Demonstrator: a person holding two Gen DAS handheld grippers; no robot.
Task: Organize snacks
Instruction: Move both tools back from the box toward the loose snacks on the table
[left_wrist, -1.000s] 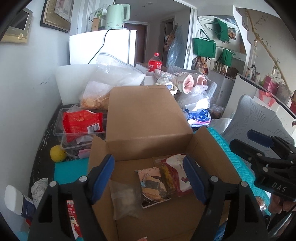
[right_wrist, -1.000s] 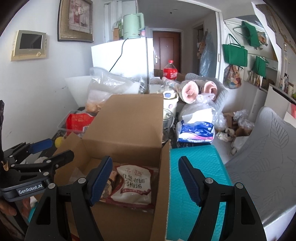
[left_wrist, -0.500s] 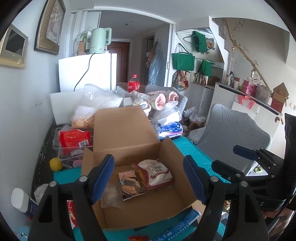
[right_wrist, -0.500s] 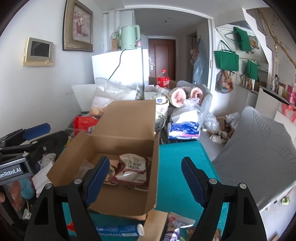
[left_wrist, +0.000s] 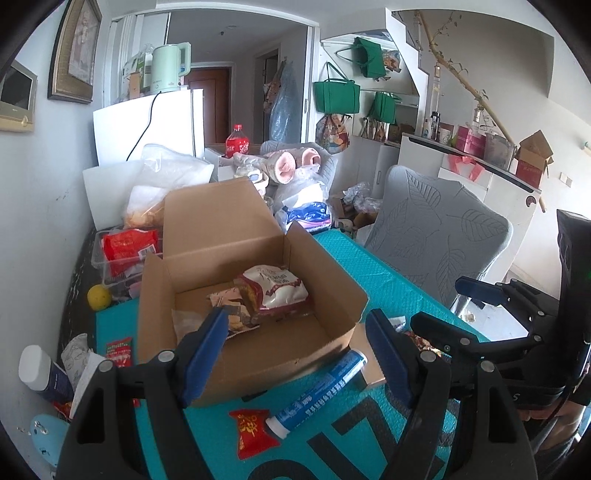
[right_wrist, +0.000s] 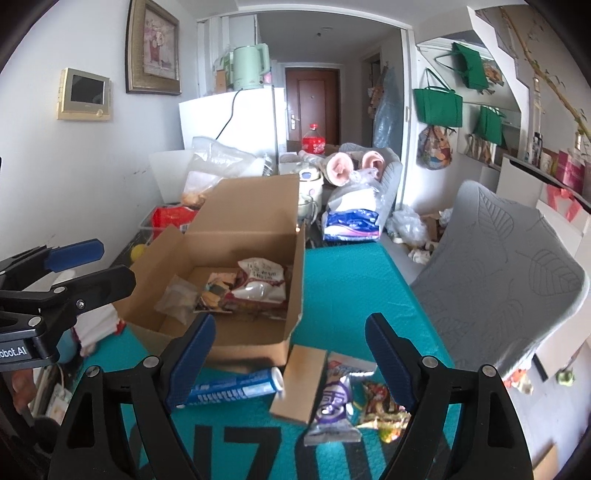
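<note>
Snack sorting: box (right_wrist: 236, 295) part-filled, both grippers wide open and empty.
Next: left gripper (left_wrist: 295, 354) or right gripper (right_wrist: 291, 354) must close on the blue tube (right_wrist: 236, 386) just beside the box.

Both claws pulled back and up from over the cardboard box (left_wrist: 255, 291); left claw (left_wrist: 295, 354) and right claw (right_wrist: 290, 362) now hang before its near wall. Newly in view at 6 o'clock: blue tube (right_wrist: 236, 387), purple packet (right_wrist: 332, 410), red packet (left_wrist: 251, 428).
</note>
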